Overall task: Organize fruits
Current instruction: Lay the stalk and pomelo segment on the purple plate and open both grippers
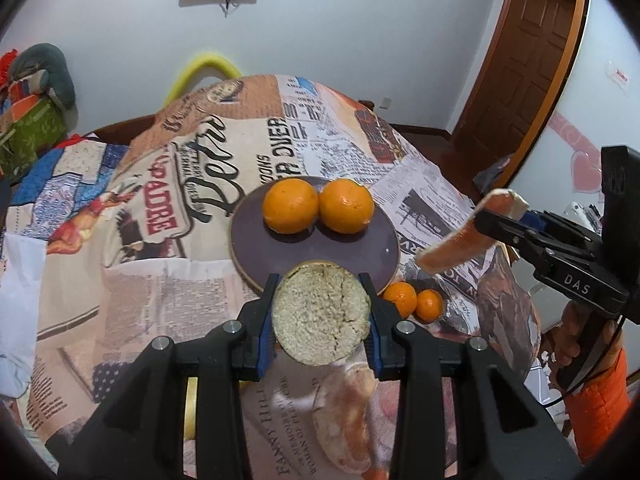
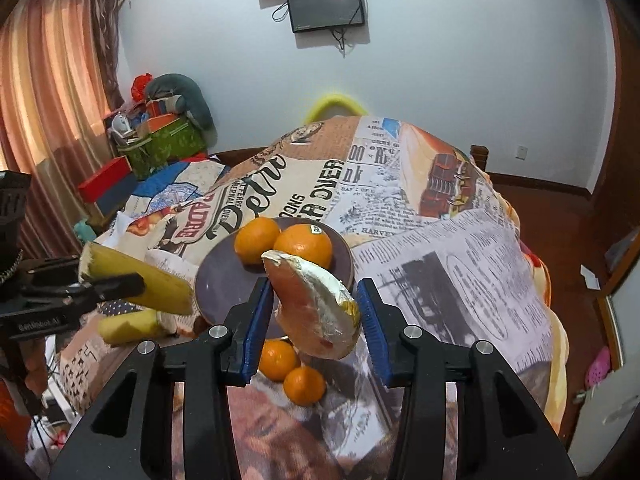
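Left wrist view: a table under a newspaper-print cloth (image 1: 132,280) is seen, with a dark plate (image 1: 280,248) as landmark. Two large oranges (image 1: 291,206) sit side by side on the plate's far half; two small oranges (image 1: 400,299) lie on the cloth just off its near right rim. A pomelo wedge (image 1: 321,316), pith face toward the camera, is clamped between the narrowed jaws of the left gripper (image 1: 321,312), raised over the plate's near rim. A pink pomelo slice (image 2: 316,308) is pinched in the right gripper (image 2: 308,312), partly closed, lifted right of the plate. Another pomelo piece (image 1: 346,412) lies on the cloth nearer than the plate. Step judged: both pieces carried, not yet placed. Next move likely needs lowering onto the plate's free near half, clear of the oranges, then jaws released.
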The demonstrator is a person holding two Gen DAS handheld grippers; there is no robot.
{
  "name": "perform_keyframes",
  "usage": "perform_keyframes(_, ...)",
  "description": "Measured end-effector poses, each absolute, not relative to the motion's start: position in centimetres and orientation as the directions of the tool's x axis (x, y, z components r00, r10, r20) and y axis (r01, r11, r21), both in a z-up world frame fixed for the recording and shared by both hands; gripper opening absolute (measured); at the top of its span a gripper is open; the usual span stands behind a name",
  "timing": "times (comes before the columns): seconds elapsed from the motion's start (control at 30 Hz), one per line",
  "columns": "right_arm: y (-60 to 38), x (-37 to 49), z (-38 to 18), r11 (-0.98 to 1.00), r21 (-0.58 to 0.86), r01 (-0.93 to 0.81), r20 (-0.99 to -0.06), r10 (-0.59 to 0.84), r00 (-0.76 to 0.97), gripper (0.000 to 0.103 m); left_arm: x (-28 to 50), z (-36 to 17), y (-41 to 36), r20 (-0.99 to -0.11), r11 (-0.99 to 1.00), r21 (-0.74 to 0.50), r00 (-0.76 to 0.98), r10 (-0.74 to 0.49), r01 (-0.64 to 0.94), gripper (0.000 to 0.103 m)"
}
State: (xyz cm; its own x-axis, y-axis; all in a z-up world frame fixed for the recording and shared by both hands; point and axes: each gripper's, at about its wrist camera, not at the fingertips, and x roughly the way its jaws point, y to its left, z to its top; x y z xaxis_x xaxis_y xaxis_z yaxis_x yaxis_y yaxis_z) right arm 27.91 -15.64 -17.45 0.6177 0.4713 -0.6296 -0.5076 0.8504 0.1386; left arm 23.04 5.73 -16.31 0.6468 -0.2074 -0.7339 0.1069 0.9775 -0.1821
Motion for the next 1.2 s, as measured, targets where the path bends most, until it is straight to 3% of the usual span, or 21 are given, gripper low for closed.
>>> perform_keyframes(0.77, -9.8, 31.8, -20.7, 0.776, 0.143, -0.614, -0.684, 0.526, 0.505, 0.040, 29.1, -19.7, 5.7, -0.780, 0.964, -0.229, 0.567, -0.265, 0.135, 0.037)
perform_keyframes(1.2, -11.3, 34.3, -21.5, 0.816, 0.153, -0.557, -0.690, 0.492, 0.531, 0.039, 32.7, -20.2, 7.5, -0.772, 0.980, -0.190, 0.608, -0.184, 0.055, 0.046)
